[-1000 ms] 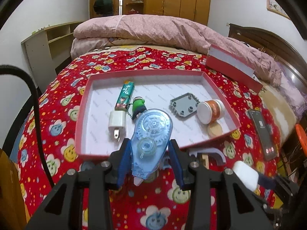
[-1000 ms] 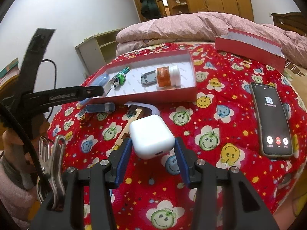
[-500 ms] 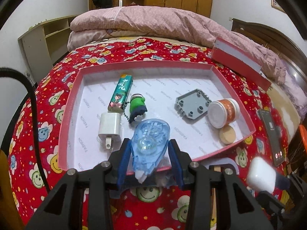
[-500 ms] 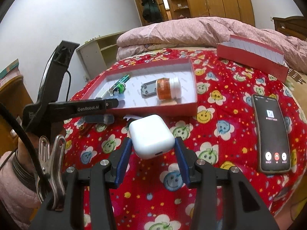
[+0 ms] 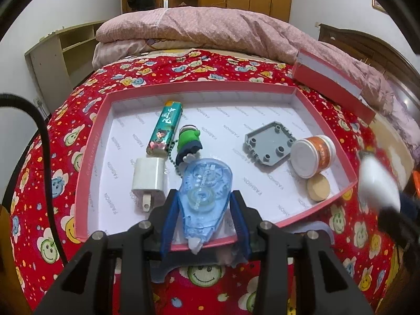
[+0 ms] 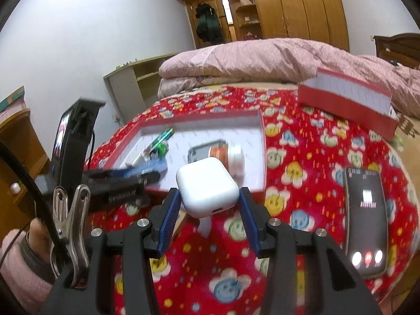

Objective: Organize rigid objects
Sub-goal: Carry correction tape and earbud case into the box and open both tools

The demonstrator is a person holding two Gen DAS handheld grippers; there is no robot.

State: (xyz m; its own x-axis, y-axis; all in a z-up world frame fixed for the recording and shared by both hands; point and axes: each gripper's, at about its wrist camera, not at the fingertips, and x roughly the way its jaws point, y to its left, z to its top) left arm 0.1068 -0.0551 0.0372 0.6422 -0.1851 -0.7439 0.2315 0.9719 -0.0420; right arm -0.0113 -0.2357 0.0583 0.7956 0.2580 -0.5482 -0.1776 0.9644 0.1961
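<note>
1. Step in hand: both grippers carry items to the red tray [image 5: 86, 157] on the bedspread [image 5: 52, 178].
2. Left gripper [image 5: 204, 215] is clenched on the blue tape dispenser [image 5: 203, 191], held over the tray's near wall, just beside the charger [image 5: 149, 177] and figurine [image 5: 189, 141].
3. Right gripper [image 6: 208, 210] is clenched on the white earbud case [image 6: 207, 186], held above the bedspread just short of the tray [image 6: 260, 155].
4. Judged next: lower the dispenser onto bare floor and release; then bring the case over the wall.
5. Open room: tray centre and far strip are bare. Left side holds the lighter [image 5: 165, 131]; right corner holds plate [image 5: 270, 144], jar [image 5: 312, 156], cork [image 5: 318, 189].
6. Risk: the near wall could catch a low approach. Phone [image 6: 366, 218] lies right of the path.
</note>
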